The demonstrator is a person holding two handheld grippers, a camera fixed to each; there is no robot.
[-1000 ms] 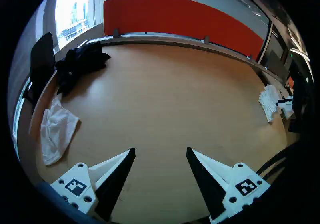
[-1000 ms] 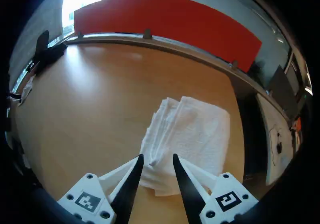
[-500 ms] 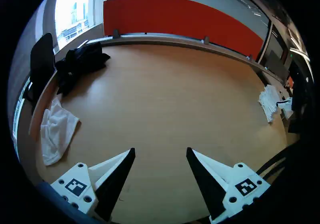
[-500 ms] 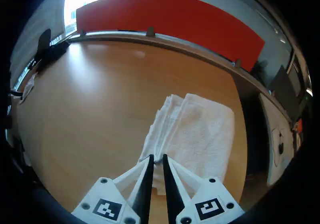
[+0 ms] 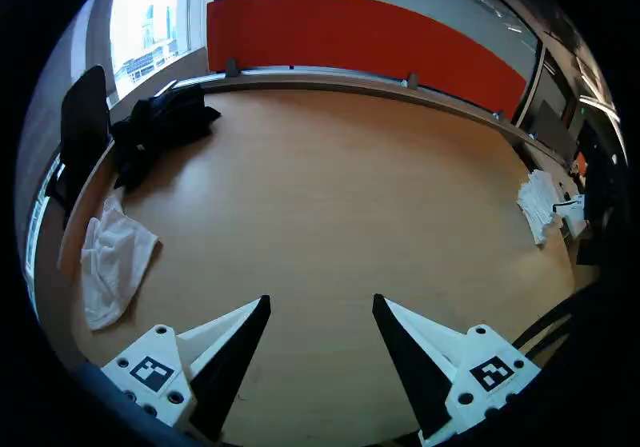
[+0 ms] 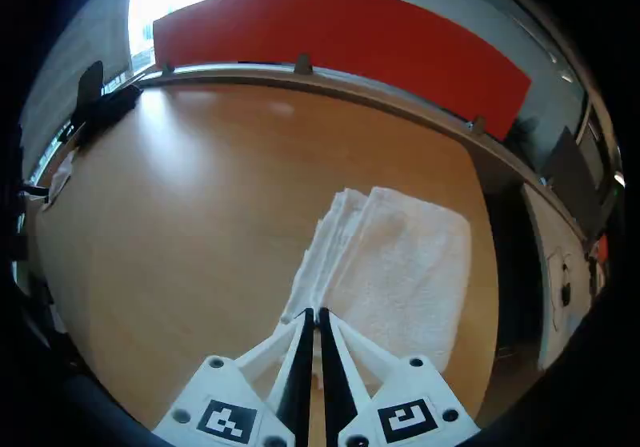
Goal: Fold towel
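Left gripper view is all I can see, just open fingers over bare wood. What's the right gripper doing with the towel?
Observer: The right gripper is shut on the near edge of the white towel.
Operator: Is it folded or spread out?
Observer: Folded into a rectangle, with stacked layers showing along its left side, on the wooden table.
Operator: Is any of it lifted?
Observer: At the pinch I cannot tell; the rest lies flat.

Wooden table point(image 5: 336, 191); red partition point(image 5: 360, 39); black garment point(image 5: 160, 123) at corner.
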